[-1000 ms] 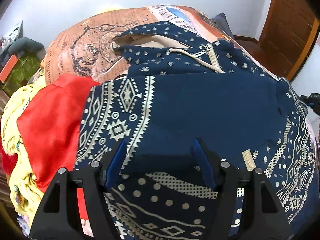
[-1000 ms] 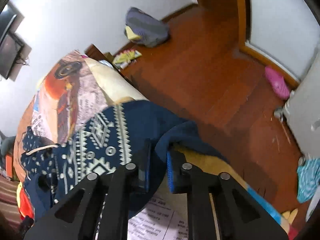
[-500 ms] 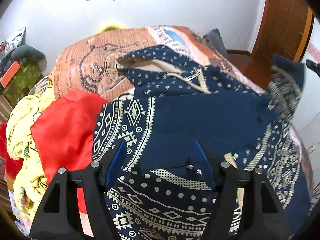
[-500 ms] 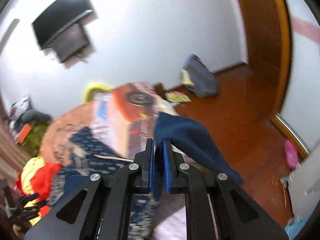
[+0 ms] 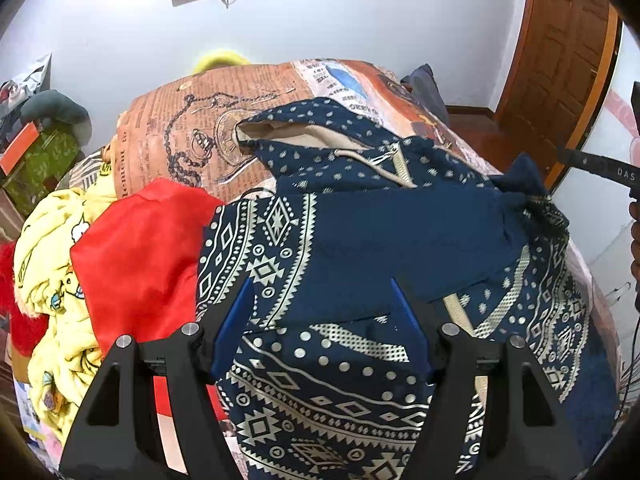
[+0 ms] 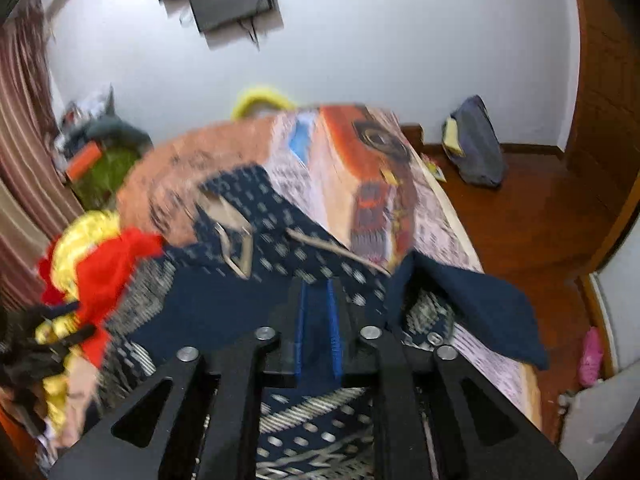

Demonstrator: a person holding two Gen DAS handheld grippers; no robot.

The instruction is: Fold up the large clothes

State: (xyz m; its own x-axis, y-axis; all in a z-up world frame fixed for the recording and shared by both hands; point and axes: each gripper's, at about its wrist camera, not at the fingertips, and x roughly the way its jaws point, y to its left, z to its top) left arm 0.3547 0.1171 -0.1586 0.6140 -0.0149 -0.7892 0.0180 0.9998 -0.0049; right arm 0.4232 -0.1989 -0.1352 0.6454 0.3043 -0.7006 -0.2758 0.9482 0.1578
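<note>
A navy hoodie (image 5: 380, 240) with cream patterns lies on the bed, hood toward the far wall, left sleeve folded across its chest. My left gripper (image 5: 324, 312) is open and empty, hovering above the hoodie's lower body. In the right wrist view the hoodie (image 6: 248, 280) is blurred. Its right sleeve (image 6: 480, 308) lies bunched at the bed's right edge. My right gripper (image 6: 319, 312) hangs above the hoodie with its jaws nearly together, a narrow gap between the blue pads, nothing in them.
A red garment (image 5: 136, 248) and a yellow one (image 5: 52, 264) are piled left of the hoodie. The printed bedspread (image 5: 192, 120) covers the bed. Wooden floor (image 6: 520, 208), a grey bag (image 6: 476, 144) and a door (image 5: 560, 52) lie to the right.
My right gripper carried the right sleeve up and over toward the hoodie, then let it go; the sleeve now lies bunched at the bed's edge. My left gripper rose slightly, still open.
</note>
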